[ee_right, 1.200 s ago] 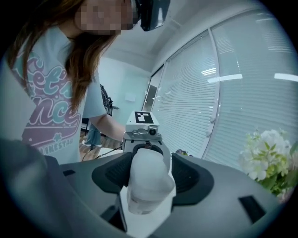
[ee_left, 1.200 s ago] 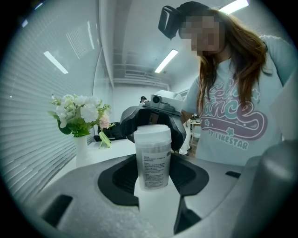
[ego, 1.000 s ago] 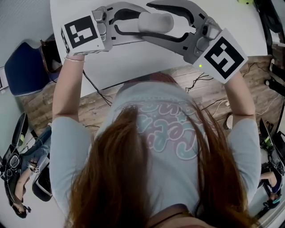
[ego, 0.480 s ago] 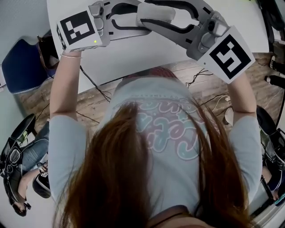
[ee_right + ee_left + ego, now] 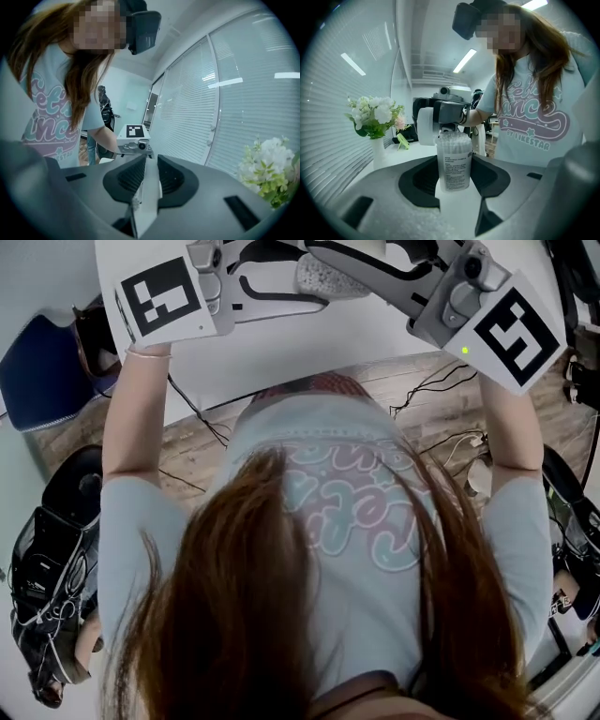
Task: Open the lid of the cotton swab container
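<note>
The clear cotton swab container [image 5: 453, 161], packed with white swabs, stands upright between the jaws of my left gripper [image 5: 453, 187], which is shut on it. In the head view it is a whitish shape [image 5: 336, 277] between the two grippers above the white table. Its white lid [image 5: 147, 197] sits edge-on between the jaws of my right gripper [image 5: 149, 176]; those jaws are closing and the pads touch the lid. From the left gripper view the lid [image 5: 425, 125] shows as a white disc beside the container's top, in front of the right gripper [image 5: 451, 111].
A vase of white flowers [image 5: 375, 117] stands on the white table [image 5: 281, 352], and the flowers [image 5: 269, 164] show by the window blinds. A blue chair [image 5: 37, 381] is at the left. Cables [image 5: 431, 390] lie on the wooden floor. Another person [image 5: 47, 606] sits at lower left.
Both grippers have moved further from the body, toward the frame's top. The right gripper has swung right and its jaws have drawn in. The container's textured end now faces the head camera.
</note>
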The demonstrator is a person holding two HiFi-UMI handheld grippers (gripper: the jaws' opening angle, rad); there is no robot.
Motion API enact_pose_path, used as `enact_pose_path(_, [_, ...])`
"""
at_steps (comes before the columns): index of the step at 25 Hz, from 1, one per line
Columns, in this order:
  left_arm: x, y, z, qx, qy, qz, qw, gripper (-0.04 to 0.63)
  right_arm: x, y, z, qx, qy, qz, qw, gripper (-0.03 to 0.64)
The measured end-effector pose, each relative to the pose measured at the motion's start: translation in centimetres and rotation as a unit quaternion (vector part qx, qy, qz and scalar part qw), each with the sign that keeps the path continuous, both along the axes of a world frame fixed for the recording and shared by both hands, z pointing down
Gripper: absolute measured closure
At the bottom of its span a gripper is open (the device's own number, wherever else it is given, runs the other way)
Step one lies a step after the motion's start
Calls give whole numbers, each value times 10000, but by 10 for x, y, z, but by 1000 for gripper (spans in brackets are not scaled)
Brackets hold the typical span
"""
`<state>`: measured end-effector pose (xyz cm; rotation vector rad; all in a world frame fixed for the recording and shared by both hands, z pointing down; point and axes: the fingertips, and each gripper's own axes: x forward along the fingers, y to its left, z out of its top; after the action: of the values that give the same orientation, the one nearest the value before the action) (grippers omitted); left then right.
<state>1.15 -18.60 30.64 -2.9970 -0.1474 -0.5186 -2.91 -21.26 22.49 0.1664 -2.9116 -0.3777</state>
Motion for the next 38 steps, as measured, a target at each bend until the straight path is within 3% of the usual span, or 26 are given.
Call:
enact_pose_path(17, [3, 4, -10, -44, 257, 273, 9993, 405, 2, -23, 2, -837, 40, -304, 9960, 555])
enact_pose_path(34, [3, 4, -7, 63, 361, 273, 9990, 405, 3, -35, 18, -1101, 78, -365, 9932, 560])
enact_pose_path(38, [3, 4, -9, 62, 528, 286, 9982, 406, 4, -39, 22, -1112, 92, -290, 9933, 560])
